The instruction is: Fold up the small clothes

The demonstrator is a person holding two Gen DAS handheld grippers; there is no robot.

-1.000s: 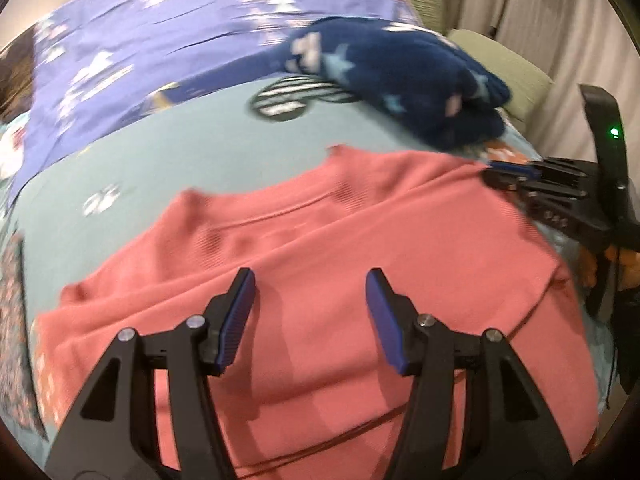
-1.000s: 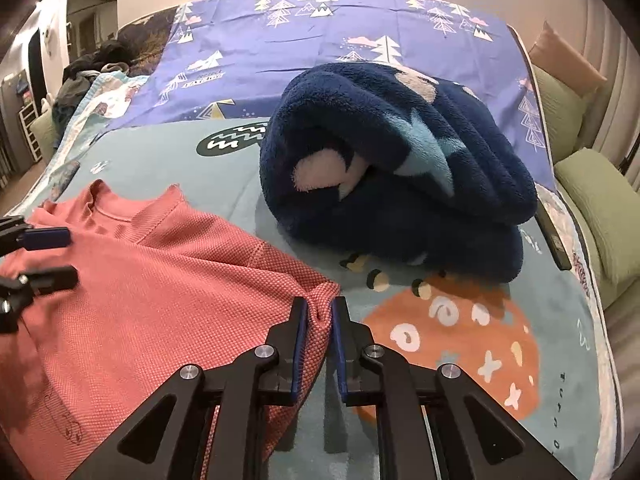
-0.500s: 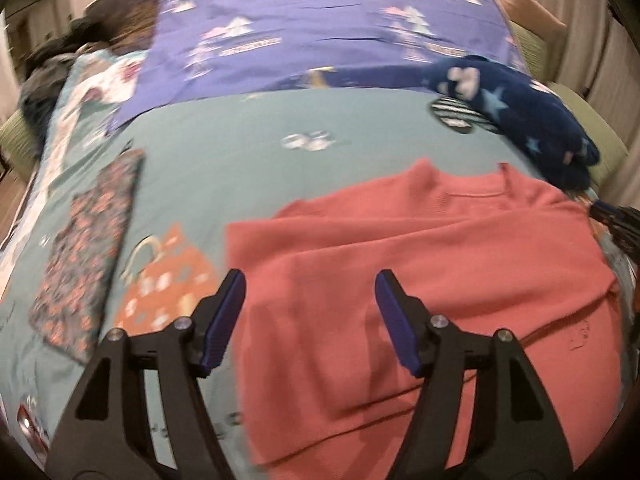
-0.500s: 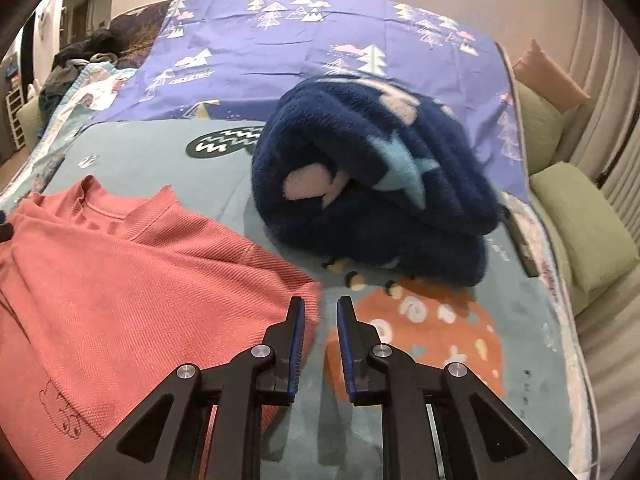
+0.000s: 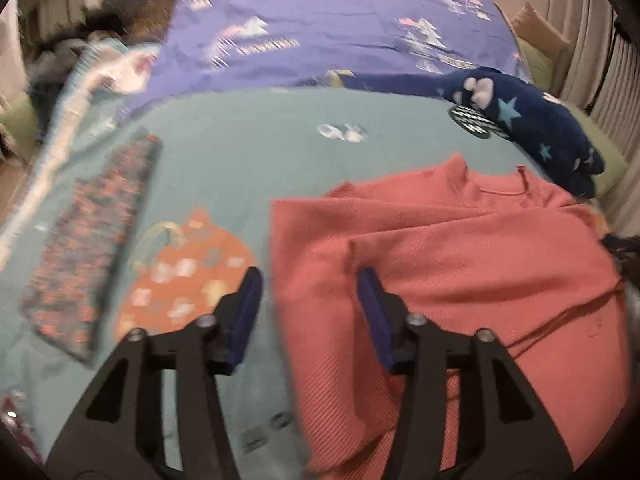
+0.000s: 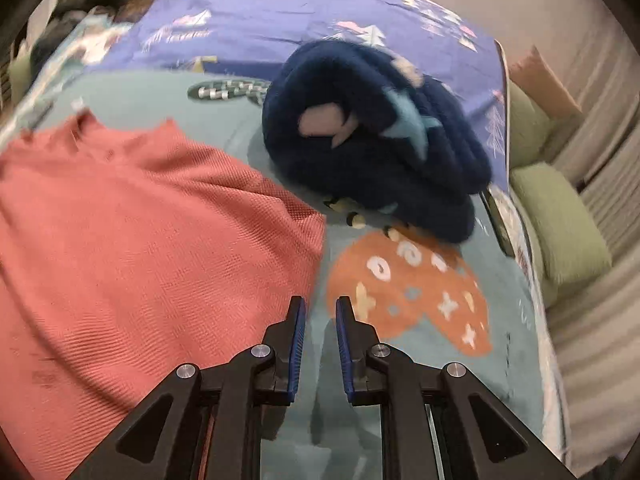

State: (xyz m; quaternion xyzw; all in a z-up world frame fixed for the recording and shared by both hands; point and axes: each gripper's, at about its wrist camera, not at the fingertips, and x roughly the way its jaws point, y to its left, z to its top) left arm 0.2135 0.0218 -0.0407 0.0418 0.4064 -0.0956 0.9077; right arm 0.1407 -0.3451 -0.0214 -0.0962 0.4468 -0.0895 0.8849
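Note:
A coral-red knit shirt [image 5: 460, 272] lies on the teal bed cover [image 5: 248, 160], its left side folded over with a straight left edge. It also shows in the right wrist view [image 6: 140, 240]. My left gripper [image 5: 310, 292] is open and empty, its jaws straddling the shirt's left edge. My right gripper [image 6: 320, 320] is open by a narrow gap and empty, just off the shirt's right sleeve corner.
A rolled navy star blanket [image 6: 376, 140] lies behind the shirt; it also shows in the left wrist view [image 5: 532, 124]. A folded dark floral garment [image 5: 92, 240] lies to the left. A purple sheet [image 5: 320, 32] covers the back. Green cushions [image 6: 560, 216] line the right edge.
My left gripper has swung left from over the shirt's middle to its left edge. My right gripper has let go of the sleeve corner, opened slightly and drawn back.

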